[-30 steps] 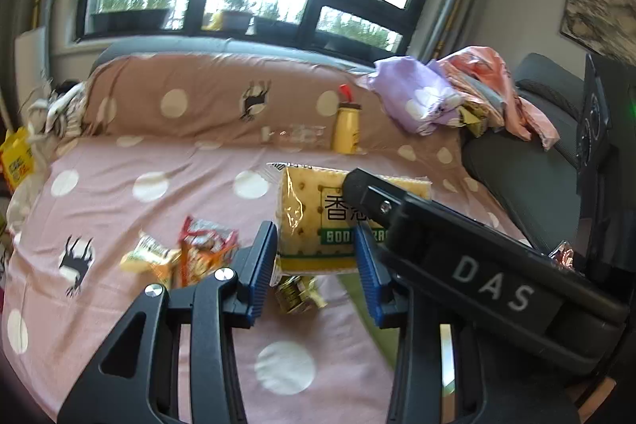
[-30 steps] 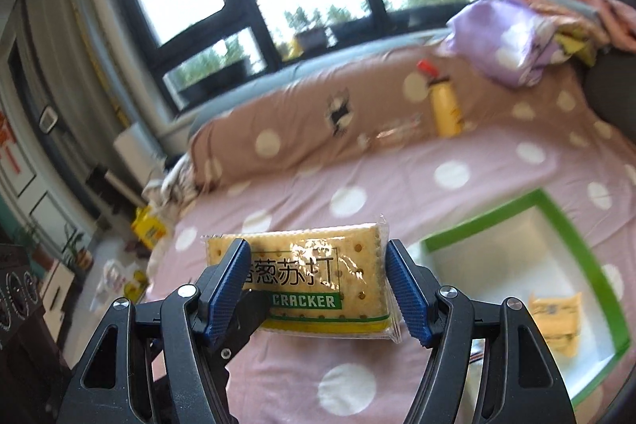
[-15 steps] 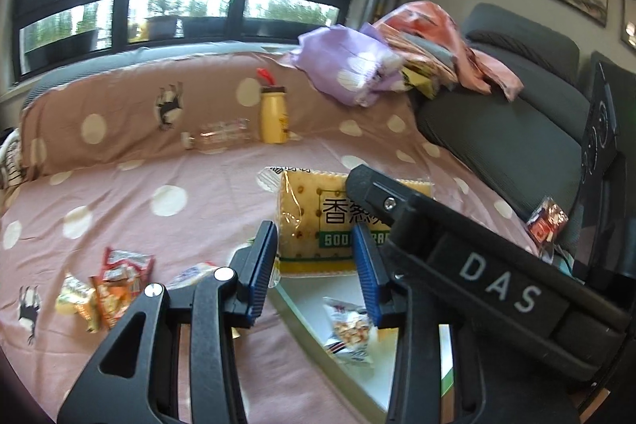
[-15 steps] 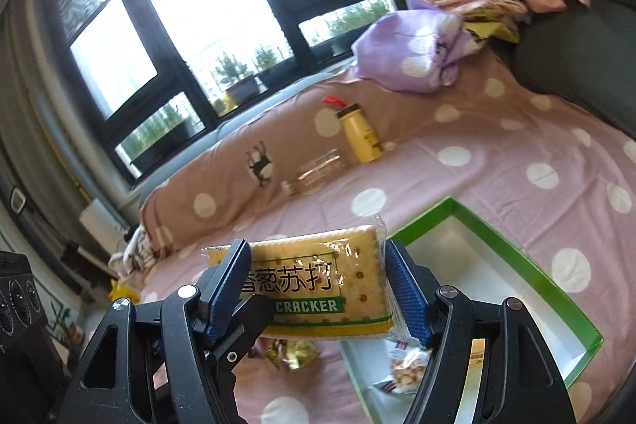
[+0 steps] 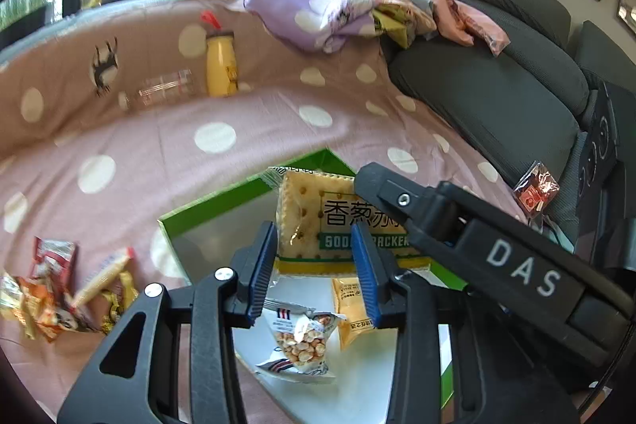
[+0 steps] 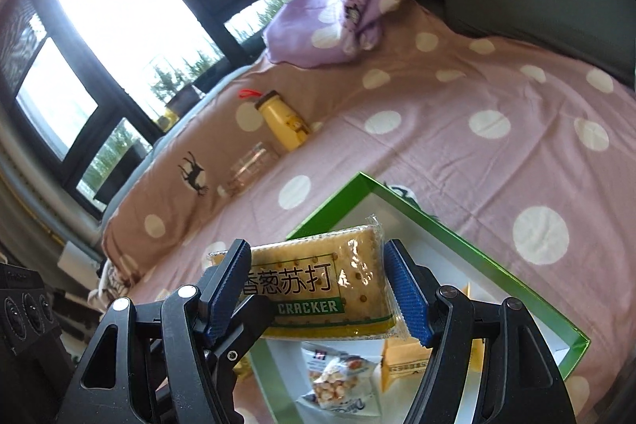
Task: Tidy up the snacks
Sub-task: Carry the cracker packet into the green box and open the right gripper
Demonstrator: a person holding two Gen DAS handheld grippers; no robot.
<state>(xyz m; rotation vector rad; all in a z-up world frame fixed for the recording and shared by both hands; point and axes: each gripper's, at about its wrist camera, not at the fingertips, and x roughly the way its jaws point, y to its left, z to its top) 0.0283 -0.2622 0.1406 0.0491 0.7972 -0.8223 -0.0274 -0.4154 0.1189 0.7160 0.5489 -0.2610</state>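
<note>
Cracker pack (image 5: 314, 221), the yellow soda-cracker packet, hangs in the air above the green-rimmed box (image 5: 222, 203) in the left wrist view. The left gripper (image 5: 314, 267) has its blue pads narrowly set at the packet's lower edge; whether they actually pinch it cannot be told, though the jaws stand nearly closed. The right gripper's black body crosses in from the right over the packet. Inside the box lie a peanut bag (image 5: 302, 338) and a small orange packet (image 5: 351, 312). Loose snacks (image 5: 59, 289) sit in a heap on the pink dotted sheet (image 5: 238, 130), left of the box

In the right wrist view, the right gripper (image 6: 318, 293) clamps the cracker pack (image 6: 318, 289) by its two short ends, pads pressing both sides. The box (image 6: 457, 245) lies directly beneath. A yellow bottle (image 6: 284, 124) and a clear jar (image 6: 250, 165) rest farther back
</note>
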